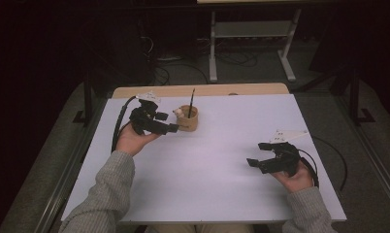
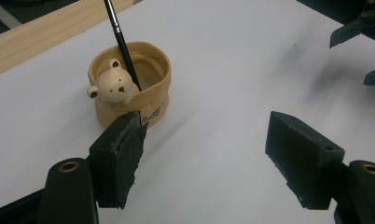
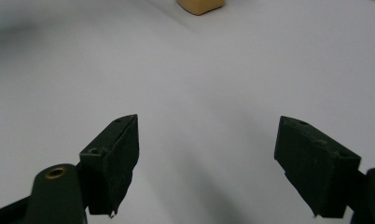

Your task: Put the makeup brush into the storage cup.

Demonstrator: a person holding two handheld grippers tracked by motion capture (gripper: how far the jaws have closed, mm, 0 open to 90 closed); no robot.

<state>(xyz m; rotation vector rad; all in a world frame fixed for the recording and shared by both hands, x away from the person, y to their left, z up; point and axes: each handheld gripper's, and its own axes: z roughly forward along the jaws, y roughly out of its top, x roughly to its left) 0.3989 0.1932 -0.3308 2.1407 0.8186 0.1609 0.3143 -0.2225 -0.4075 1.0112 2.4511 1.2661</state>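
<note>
A white desk [image 1: 212, 160] carries a tan bear-faced cup [image 2: 129, 84] near its far left side, a black paintbrush [image 2: 121, 42] standing almost upright inside. The left gripper [image 1: 165, 122], jaws spread and empty, sits just beside the cup, which lies ahead and left of them. The right gripper [image 1: 258, 154], jaws likewise spread, rests well apart.

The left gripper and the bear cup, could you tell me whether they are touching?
Apart. The left gripper view shows the left gripper with jaws open over bare table, and the bear cup standing beyond its fingertips, nothing between them.
</note>
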